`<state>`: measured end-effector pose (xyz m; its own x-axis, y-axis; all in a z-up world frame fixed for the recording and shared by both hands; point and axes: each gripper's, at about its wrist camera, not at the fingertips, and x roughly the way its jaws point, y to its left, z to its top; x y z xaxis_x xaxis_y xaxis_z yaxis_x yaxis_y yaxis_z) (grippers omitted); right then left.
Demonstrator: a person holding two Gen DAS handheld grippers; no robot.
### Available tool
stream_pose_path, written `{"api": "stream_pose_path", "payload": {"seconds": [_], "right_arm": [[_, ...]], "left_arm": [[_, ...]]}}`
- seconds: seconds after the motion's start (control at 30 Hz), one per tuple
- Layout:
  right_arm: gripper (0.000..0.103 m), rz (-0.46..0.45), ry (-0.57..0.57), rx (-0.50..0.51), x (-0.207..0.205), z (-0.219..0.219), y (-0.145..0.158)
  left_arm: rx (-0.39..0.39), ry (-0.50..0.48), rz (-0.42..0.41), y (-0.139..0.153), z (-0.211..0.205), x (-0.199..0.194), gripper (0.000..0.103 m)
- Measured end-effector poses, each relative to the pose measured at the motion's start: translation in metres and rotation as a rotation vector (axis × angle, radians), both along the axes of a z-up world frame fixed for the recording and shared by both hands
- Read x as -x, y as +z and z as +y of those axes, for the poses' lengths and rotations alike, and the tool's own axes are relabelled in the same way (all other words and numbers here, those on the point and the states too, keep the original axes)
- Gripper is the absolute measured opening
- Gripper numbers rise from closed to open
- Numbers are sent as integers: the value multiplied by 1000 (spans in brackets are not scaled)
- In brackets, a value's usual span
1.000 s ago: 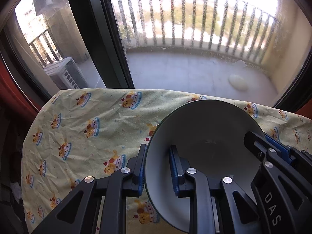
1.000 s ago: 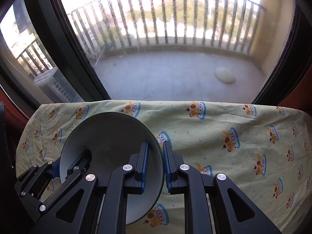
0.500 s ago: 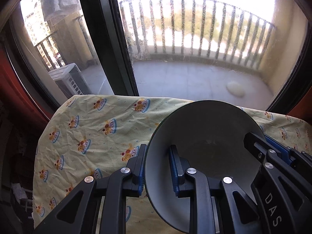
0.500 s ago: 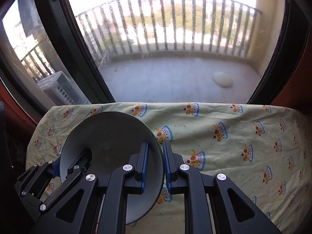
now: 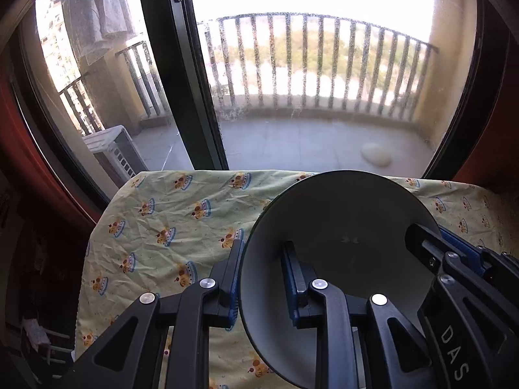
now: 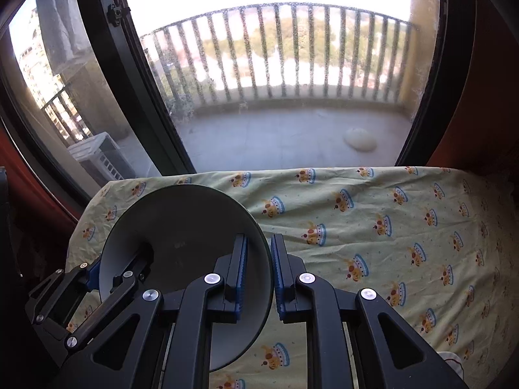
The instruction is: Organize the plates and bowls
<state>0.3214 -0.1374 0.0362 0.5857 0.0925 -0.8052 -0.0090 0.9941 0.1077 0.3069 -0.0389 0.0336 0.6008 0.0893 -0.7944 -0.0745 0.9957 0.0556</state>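
Observation:
A grey bowl (image 5: 343,227) is held in the air above the table, between both grippers. My left gripper (image 5: 262,259) is shut on the bowl's left rim, one finger outside and one inside. My right gripper (image 6: 259,253) is shut on the opposite rim of the same bowl (image 6: 181,227). The right gripper's fingers (image 5: 454,259) show at the bowl's right edge in the left wrist view. The left gripper's fingers (image 6: 97,269) show at the bowl's left edge in the right wrist view. The bowl looks empty.
A table under a yellow cloth (image 6: 373,227) with a cartoon print lies below. Behind it stands a large window with a dark frame (image 5: 181,81) and a balcony railing (image 6: 292,52) beyond. A white object (image 6: 451,359) peeks in at the lower right.
Both grippers have risen and tilted up with the bowl. The table sits lower in both views and more of the window shows.

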Motion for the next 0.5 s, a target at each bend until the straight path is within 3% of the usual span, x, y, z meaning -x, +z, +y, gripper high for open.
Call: {"api": "stream_pose_path", "payload": {"seconds": [0.5], "right_arm": [[18,-31,-136,56,98,10,31]], "left_arm": [[56,-150,-29,19,6,75,21]]}}
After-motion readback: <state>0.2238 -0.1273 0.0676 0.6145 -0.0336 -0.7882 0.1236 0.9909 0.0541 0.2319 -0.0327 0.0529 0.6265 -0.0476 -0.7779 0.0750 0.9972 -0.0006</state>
